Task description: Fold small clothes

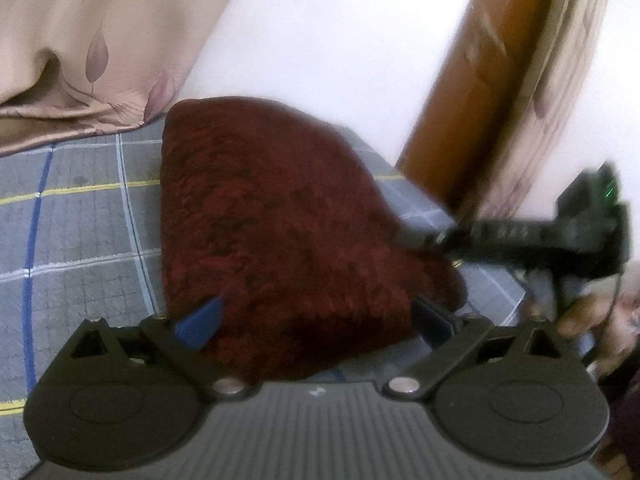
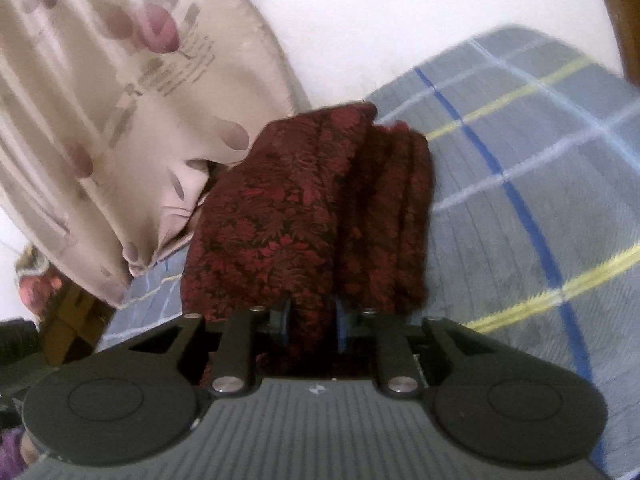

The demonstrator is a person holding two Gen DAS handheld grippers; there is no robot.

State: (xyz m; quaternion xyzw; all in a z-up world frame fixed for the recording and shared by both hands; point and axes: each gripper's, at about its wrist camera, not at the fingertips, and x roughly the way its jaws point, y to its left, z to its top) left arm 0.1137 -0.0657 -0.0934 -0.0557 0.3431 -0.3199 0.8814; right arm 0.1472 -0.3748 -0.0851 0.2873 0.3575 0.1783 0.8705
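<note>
The left gripper is spread wide around the red cloth; at three o'clock, its edge is apparently pinched by the right gripper.

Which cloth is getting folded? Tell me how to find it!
Look at the grey checked bedsheet with blue and yellow lines. On it, beside the beige flowery curtain, lies the dark red cloth with a leafy pattern, pinched by the right gripper. Nothing else there is red.

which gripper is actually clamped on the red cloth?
The right gripper: its jaws are nearly closed, pinching the dark red patterned cloth. The left gripper is spread wide, the cloth merely between its fingers.
</note>
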